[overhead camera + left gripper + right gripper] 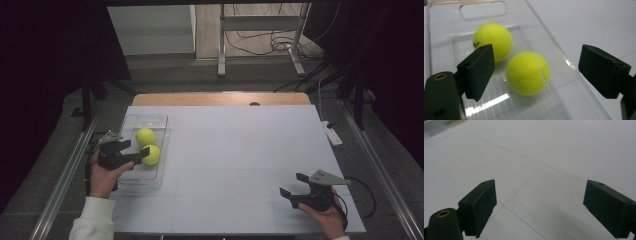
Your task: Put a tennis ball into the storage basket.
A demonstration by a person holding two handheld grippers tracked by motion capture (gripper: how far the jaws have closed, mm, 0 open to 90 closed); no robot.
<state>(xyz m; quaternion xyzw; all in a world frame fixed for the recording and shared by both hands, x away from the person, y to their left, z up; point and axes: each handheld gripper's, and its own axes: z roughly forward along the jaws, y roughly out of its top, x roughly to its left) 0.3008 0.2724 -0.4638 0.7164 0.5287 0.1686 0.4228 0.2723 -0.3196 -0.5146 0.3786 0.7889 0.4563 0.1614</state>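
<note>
Two yellow tennis balls lie in a clear plastic container point(163, 131) at the table's left. The nearer ball point(152, 154) point(527, 73) rests on the container's floor between the jaws of my left gripper point(137, 149) point(536, 67). Those jaws stand open, with a gap on each side of the ball. The farther ball point(145, 136) point(492, 41) sits just behind it, partly hidden by the left jaw in the left gripper view. My right gripper point(292, 184) point(539, 202) hovers open over bare table at the front right, with nothing between its jaws.
The white table point(240, 150) has a wooden strip point(220, 98) along its far edge. A white power strip point(331, 134) lies off the right edge. A metal stand point(260, 45) and cables are on the floor beyond the table.
</note>
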